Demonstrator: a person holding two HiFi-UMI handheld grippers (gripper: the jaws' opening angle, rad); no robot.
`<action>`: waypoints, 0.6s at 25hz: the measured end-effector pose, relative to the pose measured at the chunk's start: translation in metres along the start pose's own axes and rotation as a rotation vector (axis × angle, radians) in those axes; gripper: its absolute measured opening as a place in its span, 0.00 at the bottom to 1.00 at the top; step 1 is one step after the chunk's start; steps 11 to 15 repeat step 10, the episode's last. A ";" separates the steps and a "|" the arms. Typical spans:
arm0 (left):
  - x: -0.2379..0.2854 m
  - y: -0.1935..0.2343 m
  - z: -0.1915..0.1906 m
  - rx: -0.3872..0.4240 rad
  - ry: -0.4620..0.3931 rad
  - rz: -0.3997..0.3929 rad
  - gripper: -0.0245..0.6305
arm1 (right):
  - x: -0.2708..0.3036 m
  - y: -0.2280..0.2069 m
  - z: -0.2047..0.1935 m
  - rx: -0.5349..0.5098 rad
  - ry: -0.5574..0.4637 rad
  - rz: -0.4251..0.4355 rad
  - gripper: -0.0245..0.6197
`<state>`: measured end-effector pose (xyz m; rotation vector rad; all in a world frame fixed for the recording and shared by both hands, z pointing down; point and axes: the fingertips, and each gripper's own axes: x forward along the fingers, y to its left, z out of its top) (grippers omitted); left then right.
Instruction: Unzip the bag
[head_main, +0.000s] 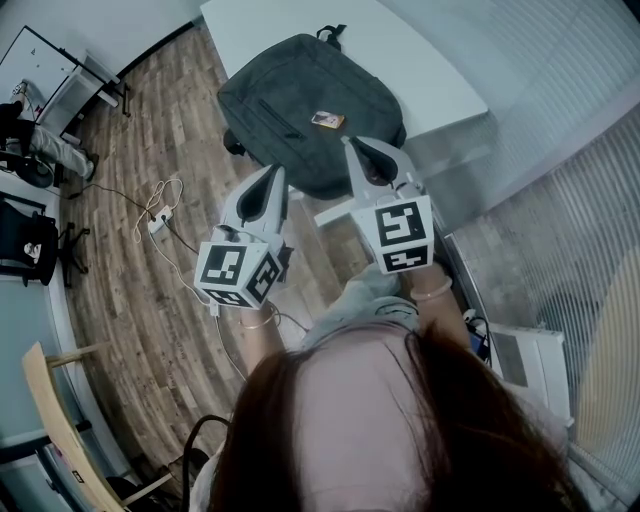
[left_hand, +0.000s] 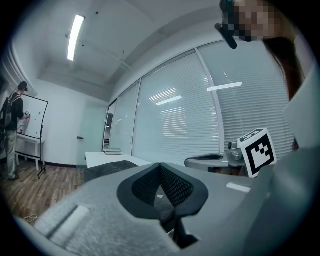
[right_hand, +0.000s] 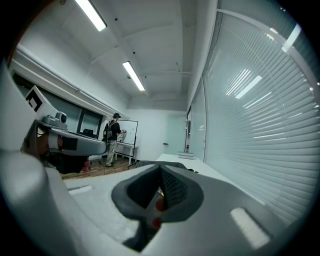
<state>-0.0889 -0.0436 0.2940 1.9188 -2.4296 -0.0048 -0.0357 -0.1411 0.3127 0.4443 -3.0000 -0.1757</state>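
A dark grey bag (head_main: 290, 95) lies flat on the white table (head_main: 430, 70), with a small orange-and-white tag (head_main: 326, 119) on its top. My left gripper (head_main: 271, 177) hangs in the air just short of the bag's near edge, its jaws shut with nothing between them. My right gripper (head_main: 353, 146) is beside it, over the bag's near right corner, also shut and empty. Both point level toward the bag. In the left gripper view the bag (left_hand: 107, 169) shows low beyond the closed left gripper (left_hand: 160, 167); in the right gripper view the right gripper (right_hand: 160, 170) is closed too.
A power strip with a white cable (head_main: 158, 216) lies on the wooden floor left of the table. Window blinds (head_main: 560, 190) run along the right. A person (left_hand: 11, 131) stands far off at a whiteboard. Chairs (head_main: 30, 245) stand at the left wall.
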 end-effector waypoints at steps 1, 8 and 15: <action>-0.001 0.000 -0.001 0.001 0.002 -0.001 0.05 | -0.001 0.000 0.000 0.004 0.000 -0.001 0.04; -0.004 0.003 -0.005 -0.001 0.005 0.002 0.05 | -0.001 0.003 -0.004 0.012 0.002 -0.003 0.04; -0.005 0.004 -0.006 -0.002 0.006 0.003 0.05 | -0.001 0.004 -0.005 0.014 0.001 -0.003 0.04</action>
